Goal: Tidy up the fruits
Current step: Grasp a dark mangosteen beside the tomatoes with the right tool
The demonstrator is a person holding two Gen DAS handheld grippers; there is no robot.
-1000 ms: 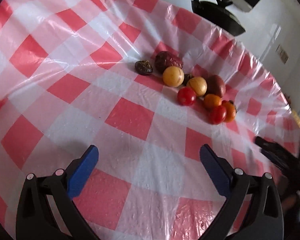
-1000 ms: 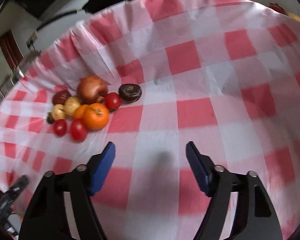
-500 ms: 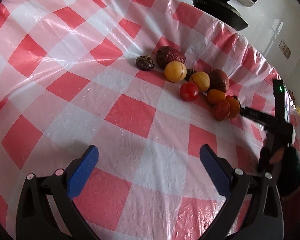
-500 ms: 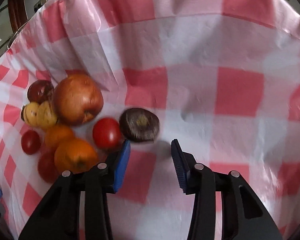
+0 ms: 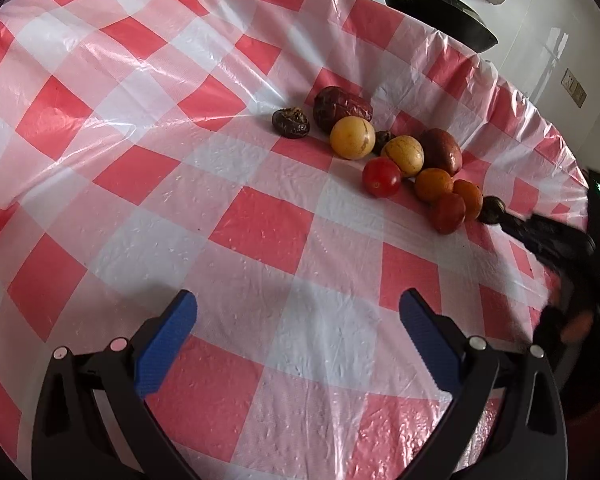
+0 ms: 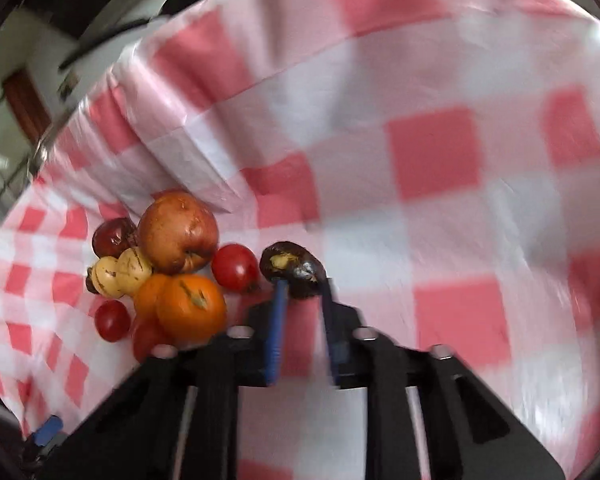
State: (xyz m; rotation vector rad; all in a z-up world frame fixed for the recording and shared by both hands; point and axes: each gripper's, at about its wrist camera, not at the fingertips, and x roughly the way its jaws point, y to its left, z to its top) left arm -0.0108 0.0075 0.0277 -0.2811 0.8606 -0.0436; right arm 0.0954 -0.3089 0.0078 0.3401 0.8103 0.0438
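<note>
My right gripper [image 6: 303, 284] is shut on a dark brown chestnut-like fruit [image 6: 294, 265], at the right end of the fruit pile; it also shows in the left wrist view [image 5: 493, 209]. Beside it lie a red tomato [image 6: 235, 267], an orange [image 6: 191, 307], a brownish apple [image 6: 177, 233] and two pale striped fruits [image 6: 121, 272]. My left gripper [image 5: 298, 320] is open and empty over the cloth, well short of the pile. In its view I see a yellow fruit [image 5: 352, 137], a tomato [image 5: 381, 177], a wrinkled date [image 5: 342, 107] and a small dark fruit [image 5: 291, 122].
The table wears a red and white checked plastic cloth [image 5: 260, 232]. A black pan [image 5: 436, 8] hangs beyond the far edge. The cloth's edge drops off behind the pile [image 5: 540, 120]. The right hand-held gripper body [image 5: 560, 248] reaches in from the right.
My right gripper moved in on the dark fruit and closed on it. The left gripper has stayed open and almost still.
</note>
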